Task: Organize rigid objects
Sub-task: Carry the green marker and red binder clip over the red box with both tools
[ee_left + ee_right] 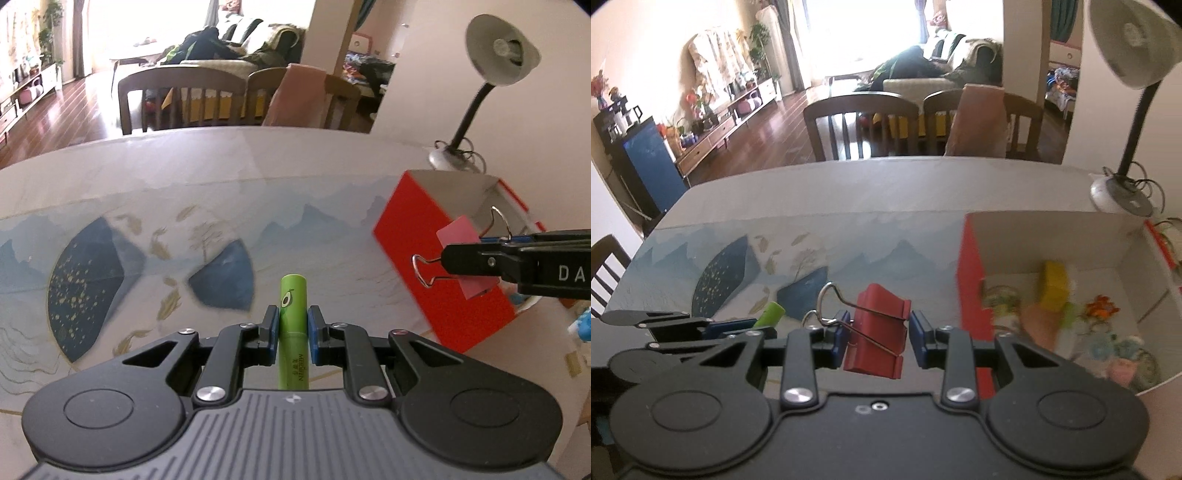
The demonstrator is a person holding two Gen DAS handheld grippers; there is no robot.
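Left hand-held gripper (293,325) – pinching green tube (293,314) | right hand-held gripper (875,332) – pinching red binder clip (877,330)

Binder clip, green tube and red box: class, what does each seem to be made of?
Binder clip: painted red sheet metal, matte, with shiny bent wire handles. Green tube: probably smooth plastic, slight sheen, printed label. Red box: likely cardboard, with thin flat walls, pale inside and matte red outside.

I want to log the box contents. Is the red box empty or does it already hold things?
Not empty. The right wrist view looks into the open red box: a yellow block and other small colourful items, too blurred to name, lie on its floor.
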